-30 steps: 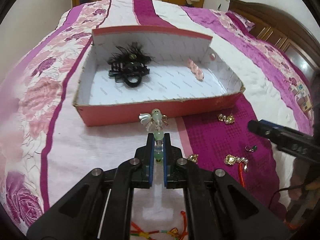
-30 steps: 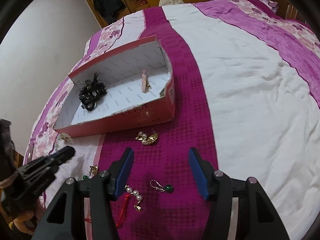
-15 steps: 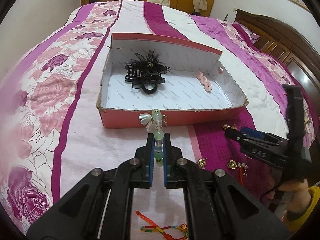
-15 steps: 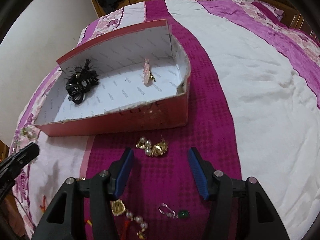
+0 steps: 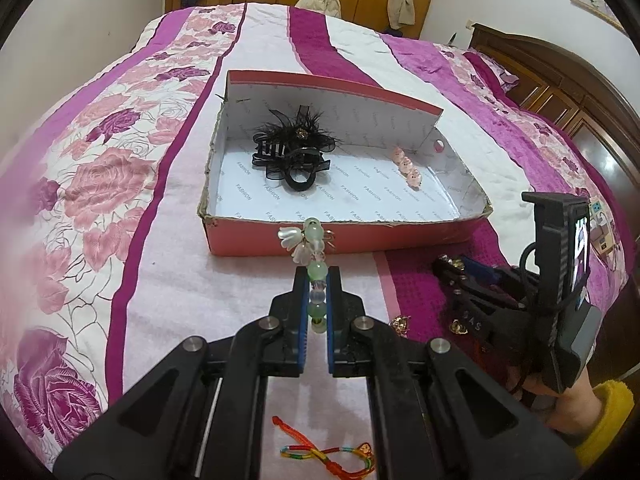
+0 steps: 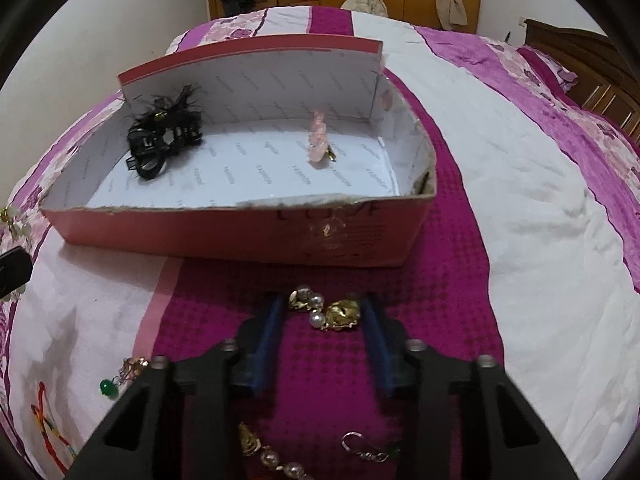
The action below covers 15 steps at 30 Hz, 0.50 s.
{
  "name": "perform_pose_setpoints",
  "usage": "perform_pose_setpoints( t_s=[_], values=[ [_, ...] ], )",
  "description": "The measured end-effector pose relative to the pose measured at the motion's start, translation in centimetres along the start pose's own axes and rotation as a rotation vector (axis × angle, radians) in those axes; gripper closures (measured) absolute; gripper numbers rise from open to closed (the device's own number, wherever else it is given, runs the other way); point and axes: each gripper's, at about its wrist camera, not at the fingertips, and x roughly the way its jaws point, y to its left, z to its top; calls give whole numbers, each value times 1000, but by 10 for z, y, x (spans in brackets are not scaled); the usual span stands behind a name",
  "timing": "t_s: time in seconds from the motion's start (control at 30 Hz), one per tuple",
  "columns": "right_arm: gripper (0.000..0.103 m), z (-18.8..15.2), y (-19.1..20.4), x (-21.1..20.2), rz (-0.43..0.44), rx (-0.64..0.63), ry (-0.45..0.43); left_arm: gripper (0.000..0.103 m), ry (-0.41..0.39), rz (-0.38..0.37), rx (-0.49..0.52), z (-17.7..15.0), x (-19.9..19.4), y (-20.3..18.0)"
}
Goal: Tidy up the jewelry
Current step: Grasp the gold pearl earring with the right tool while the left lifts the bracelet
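My left gripper (image 5: 317, 276) is shut on a green bead bracelet (image 5: 314, 258) with white flower charms, held above the bed just in front of the red box (image 5: 304, 240). The box (image 6: 248, 232) holds a black feathered hair clip (image 5: 294, 152) and a pink clip (image 5: 408, 166). My right gripper (image 6: 322, 312) is open, its jaws on either side of gold pearl earrings (image 6: 326, 312) lying on the magenta stripe of the bedspread. The right gripper also shows in the left wrist view (image 5: 460, 272).
A green-stone earring (image 6: 120, 376), a red cord bracelet (image 5: 324, 448), a gold pearl piece (image 6: 264, 454) and a hook earring (image 6: 366, 450) lie on the bedspread near me. A wooden headboard (image 5: 560, 80) stands at right, wardrobes behind.
My right gripper has moved forward toward the box, so the gold pearl earrings now lie between its jaws. My left gripper has risen with the bracelet, looking further into the box.
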Motion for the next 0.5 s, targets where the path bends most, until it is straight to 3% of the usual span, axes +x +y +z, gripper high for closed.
perform_pose_setpoints(
  t_s=[0.03, 0.13, 0.3, 0.5],
  values=[
    [82, 0, 0, -1, 9, -4, 1, 103, -1, -1, -1, 0, -1, -1],
    [85, -1, -2, -5, 39, 11, 7, 103, -6, -1, -2, 0, -5, -3],
    [85, -7, -14, -21, 133, 87, -8, 103, -23, 1, 14, -2, -13, -9],
    [85, -16, -15, -51, 174, 79, -52, 103, -42, -1, 21, -3, -23, -14]
  ],
)
